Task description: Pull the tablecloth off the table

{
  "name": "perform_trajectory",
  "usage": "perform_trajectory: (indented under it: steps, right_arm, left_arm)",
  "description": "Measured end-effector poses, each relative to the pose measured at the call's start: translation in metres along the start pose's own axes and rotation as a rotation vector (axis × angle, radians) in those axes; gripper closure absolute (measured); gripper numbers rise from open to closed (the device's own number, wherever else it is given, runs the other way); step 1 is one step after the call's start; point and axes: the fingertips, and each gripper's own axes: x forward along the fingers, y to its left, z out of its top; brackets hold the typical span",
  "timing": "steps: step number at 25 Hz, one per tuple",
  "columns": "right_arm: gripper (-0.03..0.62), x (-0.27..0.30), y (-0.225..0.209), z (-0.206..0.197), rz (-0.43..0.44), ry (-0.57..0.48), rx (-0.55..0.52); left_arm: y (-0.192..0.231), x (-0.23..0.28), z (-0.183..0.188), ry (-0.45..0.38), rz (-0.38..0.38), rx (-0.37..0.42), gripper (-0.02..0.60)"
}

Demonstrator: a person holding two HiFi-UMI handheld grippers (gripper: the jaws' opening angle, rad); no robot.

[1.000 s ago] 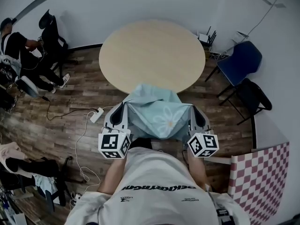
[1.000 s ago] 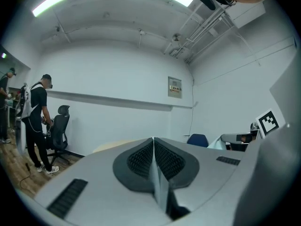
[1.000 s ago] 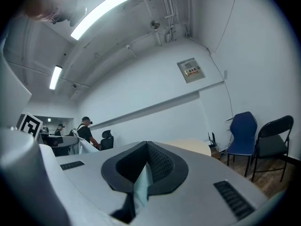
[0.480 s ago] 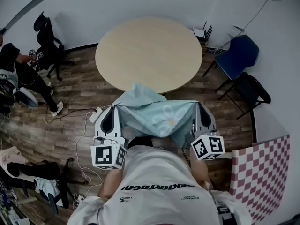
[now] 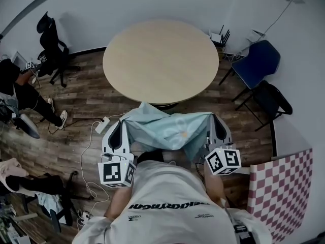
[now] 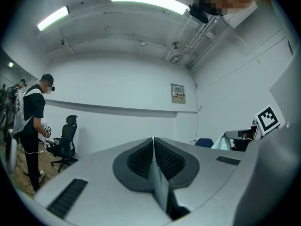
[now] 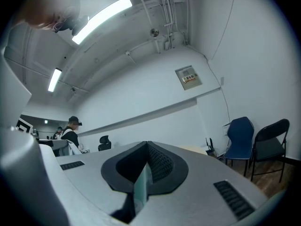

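The left hand-held gripper (image 5: 123, 122) and right hand-held gripper (image 5: 213, 120) each pinched a thin edge of the cloth (image 5: 165, 130), held level side by side; it hung between them, just off the counter's (image 5: 160, 60) near edge.

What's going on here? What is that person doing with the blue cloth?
A person holds a gripper in each hand. The left gripper and the right gripper are each shut on an edge of the light blue tablecloth, which hangs stretched between them. The cloth is already off the round table.
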Motion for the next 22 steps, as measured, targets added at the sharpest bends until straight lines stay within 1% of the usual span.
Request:
perform_trajectory:
  steps: [5, 22]
  right_arm:
    - [0.560, -0.001, -0.004, -0.009, -0.010, 0.022, 0.013]
    - [0.560, 0.001, -0.009, -0.016, -0.015, 0.033, 0.033]
  left_arm:
    - [0.001, 0.000, -0.009, 0.026, 0.000, -0.016, 0.565]
    - [0.000, 0.005, -0.016, 0.043, 0.001, -0.019, 0.565]
